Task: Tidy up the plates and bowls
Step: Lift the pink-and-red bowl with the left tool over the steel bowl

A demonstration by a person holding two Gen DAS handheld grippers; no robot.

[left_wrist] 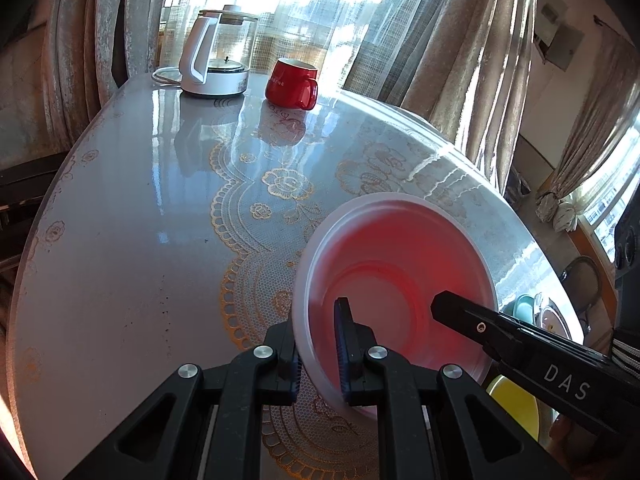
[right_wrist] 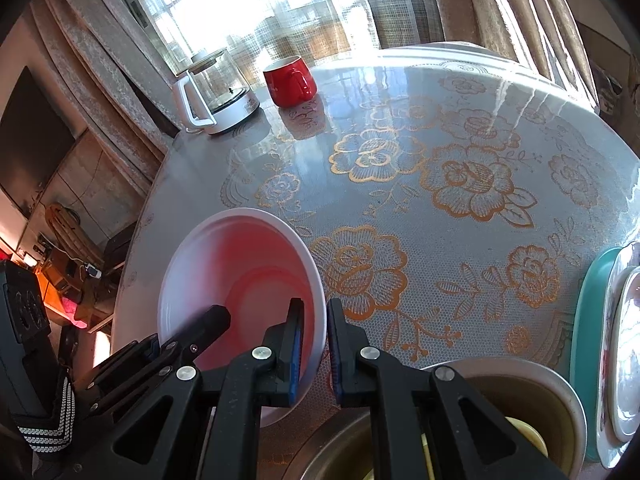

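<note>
A white bowl with a pink inside (left_wrist: 400,264) hangs tilted over the round table (left_wrist: 140,220), held by its rim from two sides. My left gripper (left_wrist: 318,360) is shut on the near rim, one pad inside and one outside. A finger (left_wrist: 452,308) of the right gripper reaches into the bowl from the right. In the right wrist view the same bowl (right_wrist: 248,272) sits at lower left, and my right gripper (right_wrist: 316,352) is shut on its right rim. The left gripper's finger (right_wrist: 212,320) pokes in from the left.
A glass kettle (left_wrist: 216,60) and a red mug (left_wrist: 292,84) stand at the table's far edge. Close below the right gripper are two metal bowls (right_wrist: 520,372), one with something yellow inside. A teal tray (right_wrist: 592,320) holding a white plate (right_wrist: 628,360) lies at the right.
</note>
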